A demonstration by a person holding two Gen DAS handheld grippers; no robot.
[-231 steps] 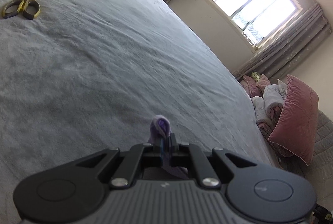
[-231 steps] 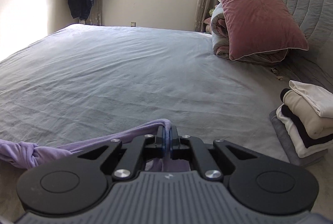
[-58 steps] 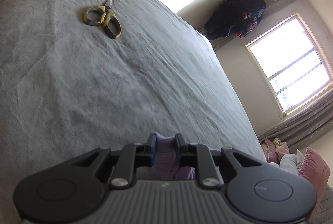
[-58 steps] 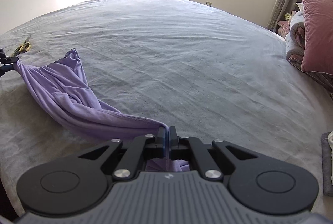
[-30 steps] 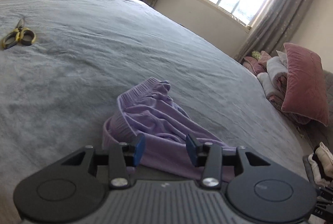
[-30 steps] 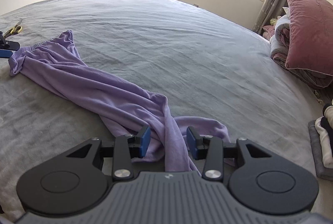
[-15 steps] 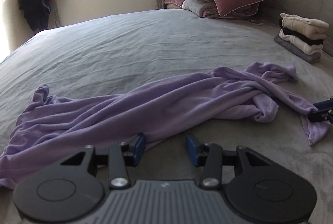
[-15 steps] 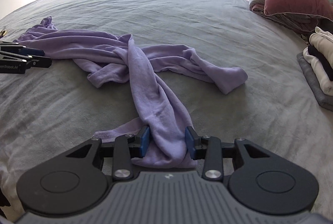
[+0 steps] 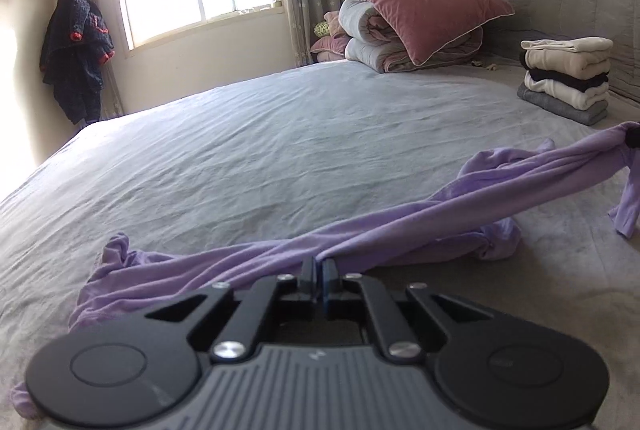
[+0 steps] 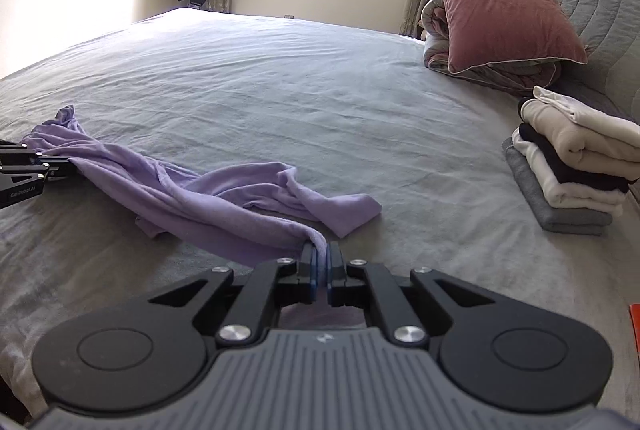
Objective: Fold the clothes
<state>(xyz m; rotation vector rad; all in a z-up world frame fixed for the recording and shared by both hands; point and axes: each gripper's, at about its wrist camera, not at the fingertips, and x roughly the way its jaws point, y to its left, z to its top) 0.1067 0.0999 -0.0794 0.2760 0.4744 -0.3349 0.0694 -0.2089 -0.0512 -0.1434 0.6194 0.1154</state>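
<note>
Bedroom, grey bed (image 10: pixel 320 102) fills both views; window and a dark jacket hung in the far corner, padded headboard on the right. Pink pillow (image 10: pixel 504 10) sits on rolled bedding at the head end. Stack of folded clothes (image 10: pixel 576 158) near the bed's right edge, well apart from the work area.

Purple garment (image 10: pixel 224 206) lies twisted and bunched across the near part of the bed, long axis running left-right between the two grippers. Looks like a long-sleeved top or trousers, can't tell which.

Left gripper (image 9: pixel 319 266): jaws together, clamped on a fabric edge near the garment's left end. Right gripper (image 10: pixel 319 258): jaws pinched on a fold at the right end. From the left wrist view the cloth rises off the bed toward the right gripper's grip, so that end is lifted and in tension.

Judgement: each hand owns one end, pull axis matches the garment's length. Next move likely needs spreading apart to untwist it. Risk: both grips are on bunched fabric, not true corners, so it may not open flat.
</note>
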